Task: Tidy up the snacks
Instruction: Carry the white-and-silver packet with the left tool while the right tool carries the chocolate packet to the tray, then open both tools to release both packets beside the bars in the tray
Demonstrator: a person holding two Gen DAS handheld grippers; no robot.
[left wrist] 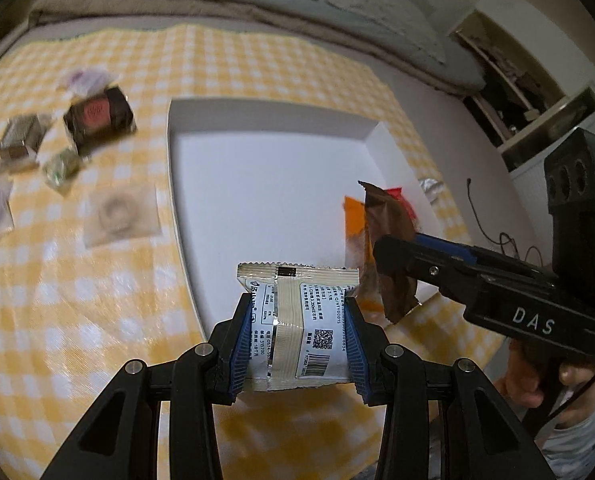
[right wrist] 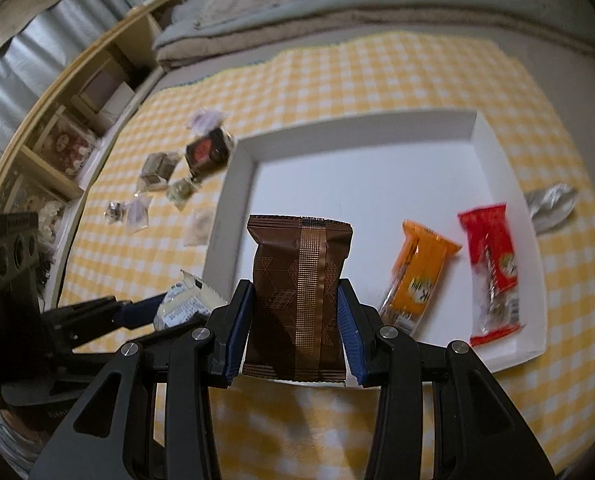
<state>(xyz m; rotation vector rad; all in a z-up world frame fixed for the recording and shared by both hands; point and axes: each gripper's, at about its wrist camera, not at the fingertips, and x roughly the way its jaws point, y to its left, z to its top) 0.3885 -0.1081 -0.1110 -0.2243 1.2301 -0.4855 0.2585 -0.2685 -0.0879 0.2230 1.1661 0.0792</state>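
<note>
Two sealed packets, both light, soft and crushable, hang over the white tray's (right wrist: pixel 509 184) near edge: my left gripper (left wrist: pixel 295 340) clamps the cream packet (left wrist: pixel 297 320), my right gripper (right wrist: pixel 295 332) the brown packet (right wrist: pixel 297 300), each pinched across its sides, low on the pack

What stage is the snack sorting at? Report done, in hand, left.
Done: orange packet and red packet lie in the white tray. In hand: left gripper holds a white packet, right gripper a brown packet. Left: small wrapped snacks on the checked cloth beside the tray.
</note>
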